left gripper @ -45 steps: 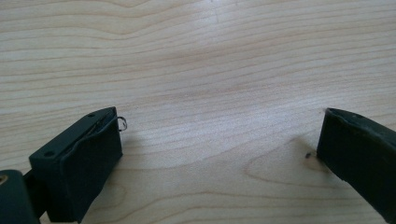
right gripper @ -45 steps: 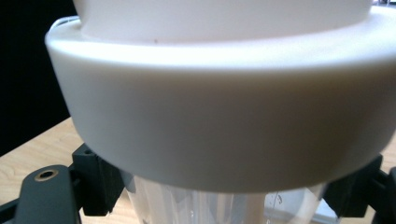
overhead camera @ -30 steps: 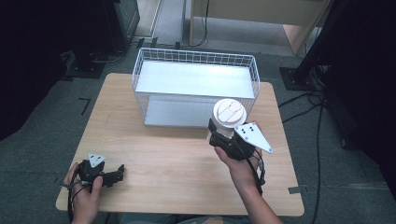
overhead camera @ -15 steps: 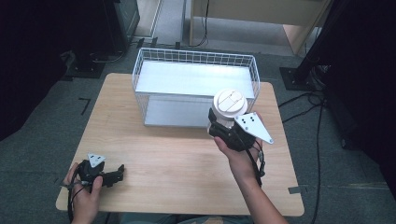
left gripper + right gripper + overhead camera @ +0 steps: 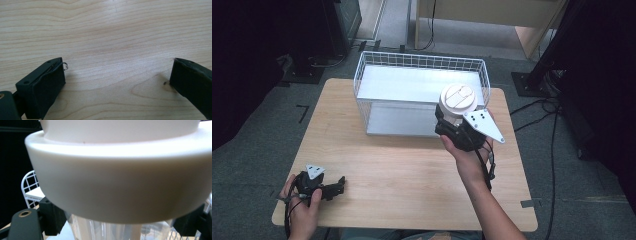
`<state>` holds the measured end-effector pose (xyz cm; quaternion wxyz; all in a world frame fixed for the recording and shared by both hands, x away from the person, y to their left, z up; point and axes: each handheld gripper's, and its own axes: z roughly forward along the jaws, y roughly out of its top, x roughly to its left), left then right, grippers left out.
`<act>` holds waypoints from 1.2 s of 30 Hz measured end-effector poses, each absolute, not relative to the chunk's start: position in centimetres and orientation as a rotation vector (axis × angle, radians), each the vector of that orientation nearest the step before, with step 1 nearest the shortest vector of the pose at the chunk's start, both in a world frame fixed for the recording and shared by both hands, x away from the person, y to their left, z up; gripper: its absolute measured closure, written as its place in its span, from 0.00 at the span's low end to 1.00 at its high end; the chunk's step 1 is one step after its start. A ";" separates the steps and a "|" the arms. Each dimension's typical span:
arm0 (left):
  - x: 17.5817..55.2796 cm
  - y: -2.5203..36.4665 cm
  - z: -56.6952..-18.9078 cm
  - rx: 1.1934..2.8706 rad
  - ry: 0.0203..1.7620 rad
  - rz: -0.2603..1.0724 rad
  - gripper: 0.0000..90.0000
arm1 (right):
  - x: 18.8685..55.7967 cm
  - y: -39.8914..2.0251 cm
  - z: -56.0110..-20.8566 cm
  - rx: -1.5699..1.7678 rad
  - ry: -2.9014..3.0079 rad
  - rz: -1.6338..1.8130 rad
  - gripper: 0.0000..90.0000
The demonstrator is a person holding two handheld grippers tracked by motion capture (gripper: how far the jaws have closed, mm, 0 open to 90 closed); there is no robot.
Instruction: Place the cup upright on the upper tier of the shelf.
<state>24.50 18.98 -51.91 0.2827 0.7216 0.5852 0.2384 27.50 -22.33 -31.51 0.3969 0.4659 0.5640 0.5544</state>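
The right claw (image 5: 455, 126) has carried the jar (image 5: 457, 102) up the frame over the last second, from the tabletop's (image 5: 402, 165) centre right to the near right corner of the basket (image 5: 419, 62). That suggests it is headed into the basket. The claw is clamped on the jar's clear body, just under the white lid (image 5: 117, 182), with one jaw on either side; the jar probably hangs clear of the wire, though the angle is poor. The left claw (image 5: 337, 185) rests at lower left, jaws apart and holding nothing.
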 end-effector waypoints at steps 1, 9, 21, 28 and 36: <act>24.5 19.0 -51.9 1.932 1.567 0.639 0.00 | 27.6 -22.4 -31.3 1.178 1.424 1.402 0.18; 24.5 19.0 -51.9 1.933 1.567 0.638 0.00 | 28.7 -22.5 -29.7 1.177 1.386 1.404 0.18; 24.5 19.0 -51.9 1.932 1.567 0.639 0.00 | 30.6 -21.9 -28.1 1.168 1.371 1.382 0.18; 24.5 19.0 -51.9 1.933 1.567 0.638 0.00 | 32.2 -21.8 -27.5 1.181 1.351 1.367 0.18; 24.5 19.0 -51.9 1.932 1.567 0.639 0.00 | 34.4 -21.9 -27.1 1.202 1.342 1.322 0.18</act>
